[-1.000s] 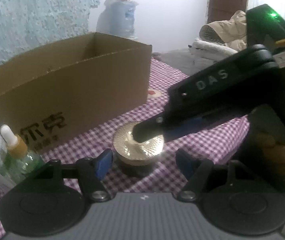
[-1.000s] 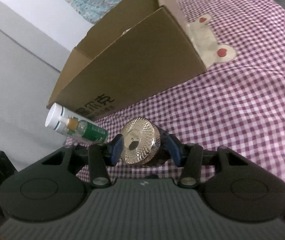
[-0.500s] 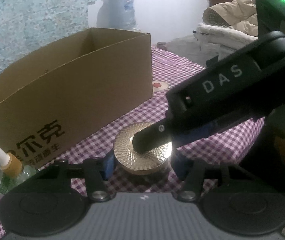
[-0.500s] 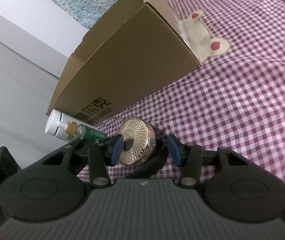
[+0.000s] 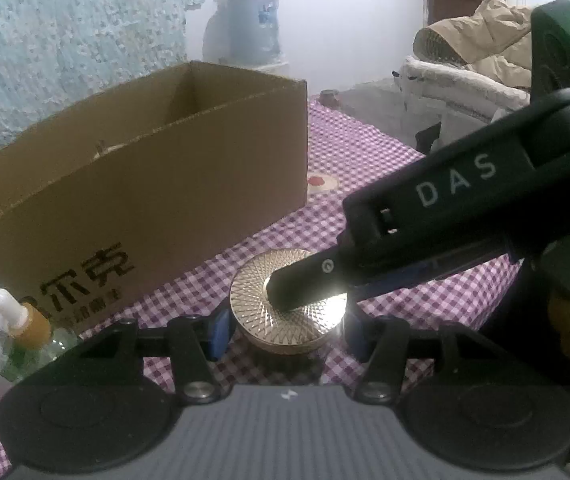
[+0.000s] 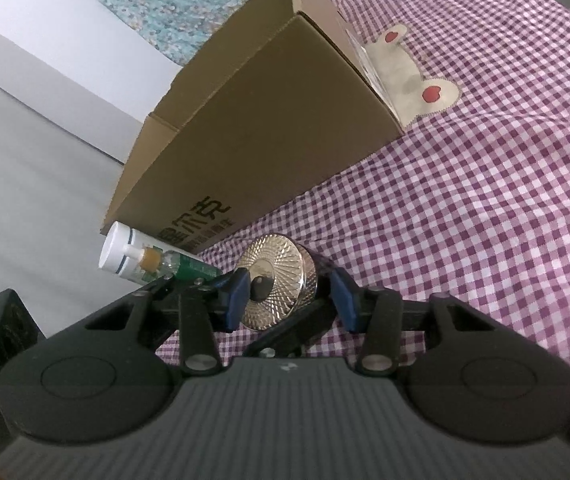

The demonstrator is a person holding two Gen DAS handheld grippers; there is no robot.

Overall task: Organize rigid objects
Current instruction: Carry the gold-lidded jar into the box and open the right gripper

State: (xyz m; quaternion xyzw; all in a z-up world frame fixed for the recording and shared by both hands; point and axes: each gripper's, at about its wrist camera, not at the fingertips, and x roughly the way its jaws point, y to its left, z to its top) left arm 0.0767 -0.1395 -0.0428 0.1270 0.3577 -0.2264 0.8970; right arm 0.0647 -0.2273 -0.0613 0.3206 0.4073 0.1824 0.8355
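Observation:
A dark jar with a round gold patterned lid [image 5: 288, 305] stands on the purple checked cloth. My left gripper [image 5: 285, 332] has a blue pad on each side of the jar body; contact is hard to tell. My right gripper [image 6: 288, 292] comes in from the right with its pads either side of the lid [image 6: 275, 280], a small gap showing on the right. In the left wrist view the right gripper's black finger [image 5: 305, 284] lies across the lid top. The open cardboard box [image 5: 145, 184] stands just behind.
A white bottle [image 6: 119, 256] and a green dropper bottle [image 6: 173, 268] stand left of the jar beside the box [image 6: 269, 132]. A beige bear patch [image 6: 405, 84] is sewn on the cloth [image 6: 485, 220]. Behind are a water dispenser [image 5: 245, 24] and a chair with clothes [image 5: 477, 56].
My left gripper has moved in toward the jar and its pads have narrowed around the jar body. The right gripper has stayed over the lid, its view tilting slightly.

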